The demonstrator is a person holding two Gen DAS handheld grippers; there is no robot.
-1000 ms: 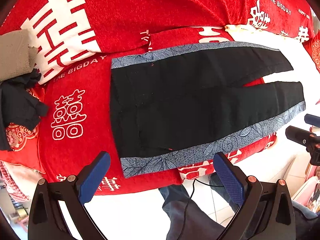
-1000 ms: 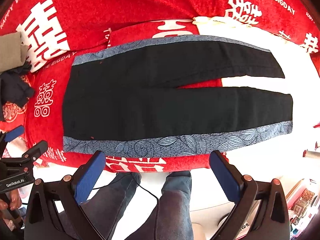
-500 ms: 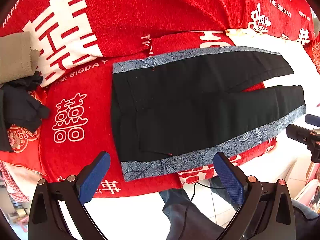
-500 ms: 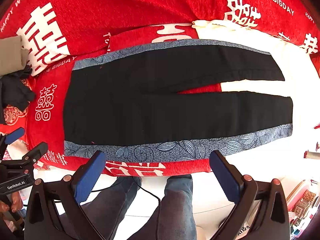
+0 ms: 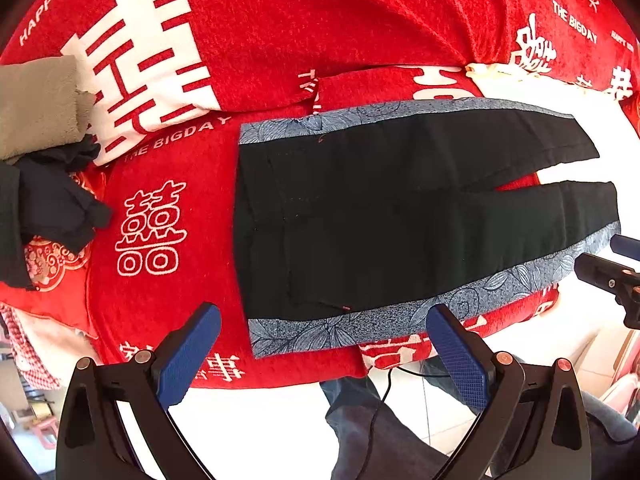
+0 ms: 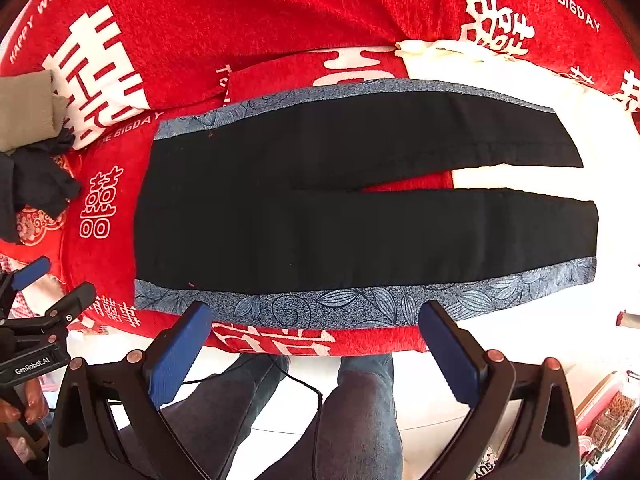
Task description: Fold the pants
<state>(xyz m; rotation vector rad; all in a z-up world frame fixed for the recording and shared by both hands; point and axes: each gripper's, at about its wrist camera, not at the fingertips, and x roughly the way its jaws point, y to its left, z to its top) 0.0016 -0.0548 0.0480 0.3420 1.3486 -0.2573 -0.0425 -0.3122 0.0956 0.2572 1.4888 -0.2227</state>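
Blk gripper (image 6: pixel 316 354) frames — blue ribbed pads (image 6: pixel 178 354), copper screws.

A bed (image 5: pixel 360 32) under a red cover (image 6: pixel 280 4) with white characters carries the pants (image 5: pixel 400 216), spread flat, waist to the left and legs to the right. At its left end lie a grey folded cloth (image 5: pixel 36 104) and a dark heap (image 5: pixel 52 204), perhaps clothes. A white patch (image 6: pixel 500 76) shows beneath the leg ends.

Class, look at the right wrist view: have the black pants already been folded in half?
No. The pants lie spread flat on the red blanket, both legs stretched out side by side.
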